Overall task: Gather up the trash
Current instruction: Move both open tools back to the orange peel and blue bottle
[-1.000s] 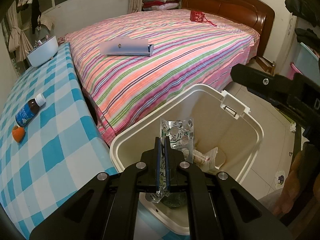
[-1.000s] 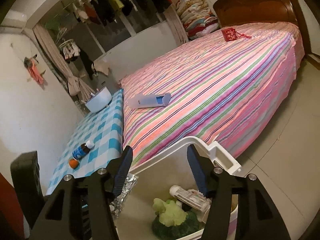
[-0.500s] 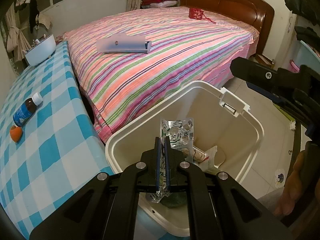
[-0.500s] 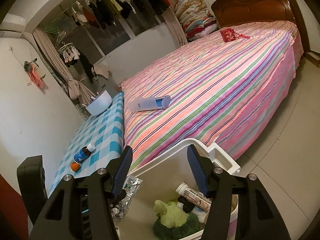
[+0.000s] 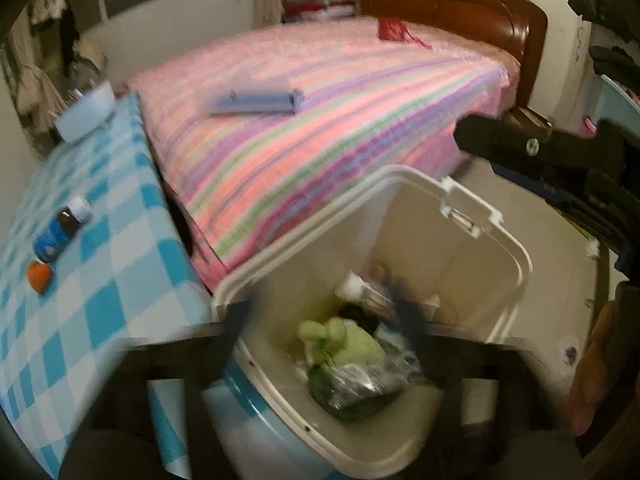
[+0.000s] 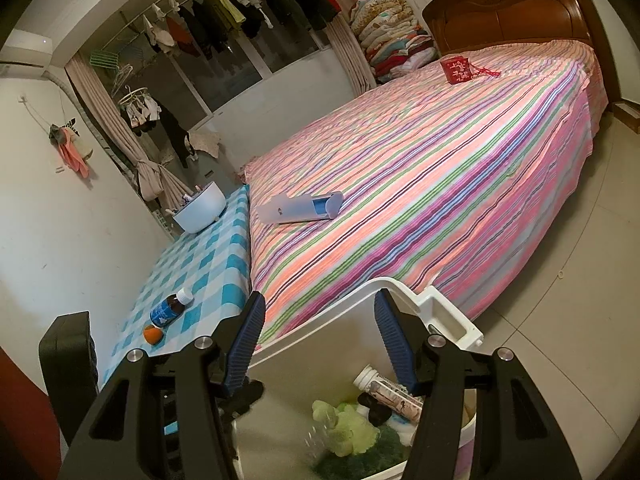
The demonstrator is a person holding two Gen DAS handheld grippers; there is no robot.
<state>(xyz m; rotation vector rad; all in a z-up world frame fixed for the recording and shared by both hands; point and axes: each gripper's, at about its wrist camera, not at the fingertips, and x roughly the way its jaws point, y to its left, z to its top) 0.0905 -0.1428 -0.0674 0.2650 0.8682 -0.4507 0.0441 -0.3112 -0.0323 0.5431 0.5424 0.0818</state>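
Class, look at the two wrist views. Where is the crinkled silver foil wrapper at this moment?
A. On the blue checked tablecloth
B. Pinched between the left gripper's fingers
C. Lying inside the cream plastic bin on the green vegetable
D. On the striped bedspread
C: the crinkled silver foil wrapper lies in the cream plastic bin against the green vegetable, clear of the open left gripper.

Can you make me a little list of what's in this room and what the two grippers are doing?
Bin: cream plastic trash bin, lid open, beside the bed
In the bin: crinkly silver foil wrapper, green leafy vegetable, white-capped tube
Left gripper: jaws just opened above the bin, nothing between them
Right gripper: open, holding nothing
Table: blue-and-white checked tablecloth with brown medicine bottle and small orange object
Bed: pink striped bedsheet
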